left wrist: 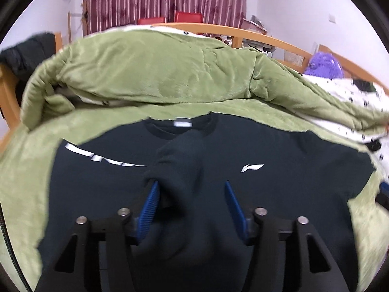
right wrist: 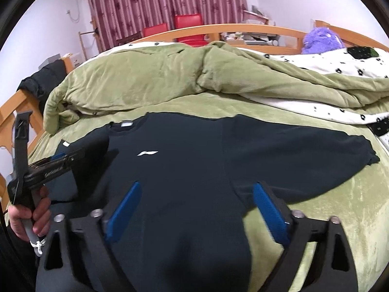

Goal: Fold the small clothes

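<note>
A dark long-sleeved shirt (left wrist: pixel 279 170) with a white logo lies face up on a green blanket (right wrist: pixel 316 219). One sleeve (left wrist: pixel 180 160) is folded across the chest. That sleeve's end lies between the blue pads of my left gripper (left wrist: pixel 190 183), whose jaws stand apart and do not press it. The right wrist view shows the same gripper (right wrist: pixel 65 160) at the left, held by a hand (right wrist: pixel 24 216). My right gripper (right wrist: pixel 197 185) hovers open over the shirt (right wrist: pixel 194 146) near the armpit. The other sleeve (right wrist: pixel 316 146) lies spread out to the right.
A heaped green quilt (left wrist: pixel 158 68) lies just beyond the shirt's collar, with a white spotted cover (right wrist: pixel 340 65) at the right. A wooden bed rail (right wrist: pixel 218 28) runs behind it. A purple plush (right wrist: pixel 321 39) and red chairs (right wrist: pixel 188 24) stand further back. A dark jacket (right wrist: pixel 41 77) hangs at the left.
</note>
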The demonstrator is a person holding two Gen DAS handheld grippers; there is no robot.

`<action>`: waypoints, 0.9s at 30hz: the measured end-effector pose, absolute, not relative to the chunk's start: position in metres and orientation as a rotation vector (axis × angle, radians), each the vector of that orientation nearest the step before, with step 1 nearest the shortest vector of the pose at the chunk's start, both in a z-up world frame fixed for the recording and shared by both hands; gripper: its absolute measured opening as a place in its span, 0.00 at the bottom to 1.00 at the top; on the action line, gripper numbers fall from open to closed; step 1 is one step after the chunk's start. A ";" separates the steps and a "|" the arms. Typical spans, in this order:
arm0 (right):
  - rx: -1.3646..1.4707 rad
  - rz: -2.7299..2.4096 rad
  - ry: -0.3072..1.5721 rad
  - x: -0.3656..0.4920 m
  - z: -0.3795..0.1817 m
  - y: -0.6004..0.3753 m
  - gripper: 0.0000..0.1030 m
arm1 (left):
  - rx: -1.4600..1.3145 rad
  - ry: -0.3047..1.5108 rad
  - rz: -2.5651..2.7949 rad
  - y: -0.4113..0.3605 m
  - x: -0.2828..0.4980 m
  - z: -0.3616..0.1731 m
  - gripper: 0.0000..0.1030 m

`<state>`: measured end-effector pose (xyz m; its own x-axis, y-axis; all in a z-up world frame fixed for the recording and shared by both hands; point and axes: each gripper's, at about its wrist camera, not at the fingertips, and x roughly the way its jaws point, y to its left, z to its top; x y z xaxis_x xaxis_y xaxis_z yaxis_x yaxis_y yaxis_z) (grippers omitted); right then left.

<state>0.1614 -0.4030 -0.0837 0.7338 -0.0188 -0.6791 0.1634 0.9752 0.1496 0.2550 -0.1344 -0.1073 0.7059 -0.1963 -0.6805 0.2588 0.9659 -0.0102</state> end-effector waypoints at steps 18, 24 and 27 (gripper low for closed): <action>-0.006 0.088 0.750 0.204 -0.111 -0.255 0.46 | -0.047 0.777 -0.044 0.048 0.232 -0.131 0.59; -0.080 0.184 0.777 0.254 -0.129 -0.203 0.55 | -0.061 0.779 -0.019 0.068 0.242 -0.141 0.59; -0.116 0.224 0.804 0.275 -0.147 -0.183 0.63 | -0.079 0.781 -0.018 0.073 0.244 -0.144 0.59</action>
